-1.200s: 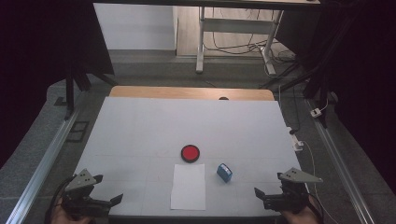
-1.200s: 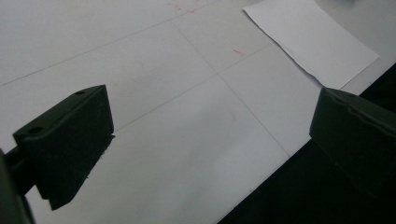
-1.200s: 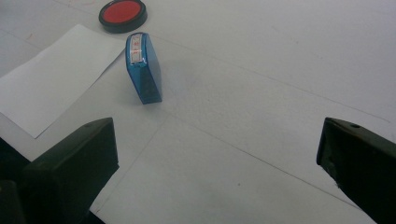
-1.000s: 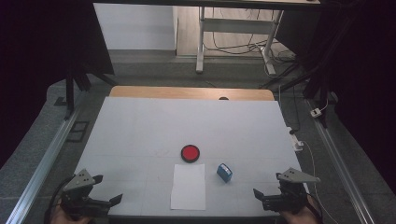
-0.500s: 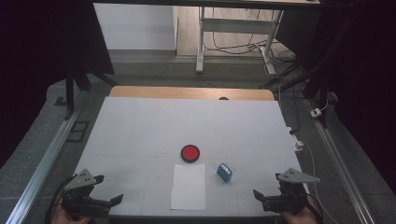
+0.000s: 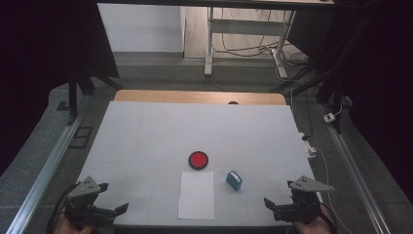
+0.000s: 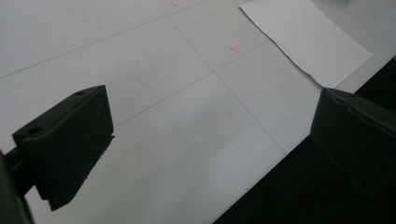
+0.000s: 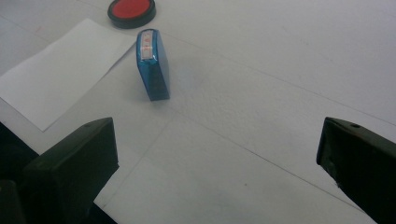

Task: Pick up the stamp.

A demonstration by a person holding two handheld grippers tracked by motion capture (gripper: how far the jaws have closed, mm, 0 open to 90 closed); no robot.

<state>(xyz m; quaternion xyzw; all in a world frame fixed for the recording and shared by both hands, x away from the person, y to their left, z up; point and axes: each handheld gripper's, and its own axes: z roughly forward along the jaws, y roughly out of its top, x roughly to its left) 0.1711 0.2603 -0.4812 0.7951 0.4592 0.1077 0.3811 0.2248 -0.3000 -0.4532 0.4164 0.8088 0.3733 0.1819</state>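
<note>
White laminate covers the table (image 6: 146, 141), and on it, toward the near edge, lie the three things this work turns on: a blank sheet of paper (image 6: 197, 194) in the middle, a round red ink pad (image 6: 198, 160) just beyond its far edge, and a small blue stamp (image 6: 234, 180) just beside the paper's right edge, apart from both (it lies on its side, the reddish printing face showing in the right gripper view at (image 8: 148, 43)). Judging from the layout, the step in hand is the first reach for the stamp, and the right gripper (image 6: 282, 207) is the natural one for it, being nearer. To do it well, I would bring that gripper forward and left along the table, square its jaws across the stamp's two long flat sides rather than its ends, and close low on the body so the printing face stays clear for the pad. The stamp looks light and smooth, so a slanted pinch could squirt it away. The right gripper's jaws stand wide apart over bare table, holding and touching nothing. The left gripper (image 6: 97, 210) sits at the near left corner, its jaws likewise spread wide and empty, with the paper's near corner (image 7: 308, 42) ahead of it, well placed to steady the sheet later.
</note>
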